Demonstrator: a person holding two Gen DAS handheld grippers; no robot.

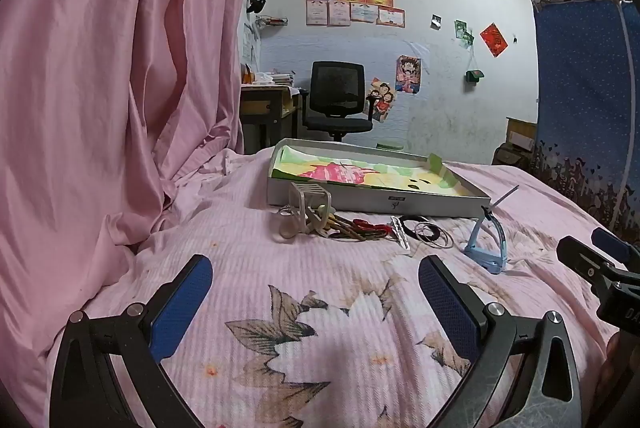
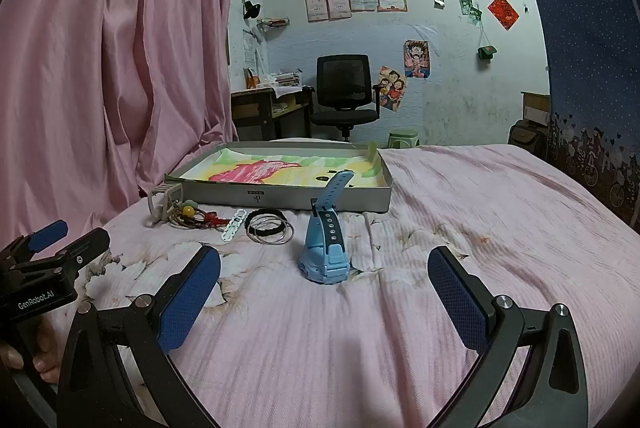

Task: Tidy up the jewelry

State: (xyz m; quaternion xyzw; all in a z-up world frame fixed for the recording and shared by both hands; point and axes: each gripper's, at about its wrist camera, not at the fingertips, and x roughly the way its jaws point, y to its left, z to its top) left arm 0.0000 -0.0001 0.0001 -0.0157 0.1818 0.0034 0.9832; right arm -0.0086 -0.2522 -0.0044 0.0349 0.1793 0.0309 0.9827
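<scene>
A shallow grey box [image 1: 440,205] [image 2: 320,202] lined with colourful paper lies on the pink bed. In front of it lie a beige hair claw [image 1: 308,208] [image 2: 165,202], a tangle of cords and beads [image 1: 360,228] [image 2: 196,216], a white clip [image 1: 400,233] [image 2: 233,226], black and silver bangles [image 1: 430,233] [image 2: 270,226] and a light blue watch [image 1: 488,242] [image 2: 326,248] standing on its strap. My left gripper [image 1: 316,290] is open and empty, short of the jewelry. My right gripper [image 2: 324,288] is open and empty, just before the watch.
A pink curtain [image 1: 120,68] hangs on the left. A blue patterned cloth [image 2: 592,68] hangs on the right. Beyond the bed stand an office chair [image 2: 344,96], a desk [image 2: 272,108] and a green stool [image 2: 402,138]. The other gripper shows at each view's edge [image 1: 600,268] [image 2: 44,260].
</scene>
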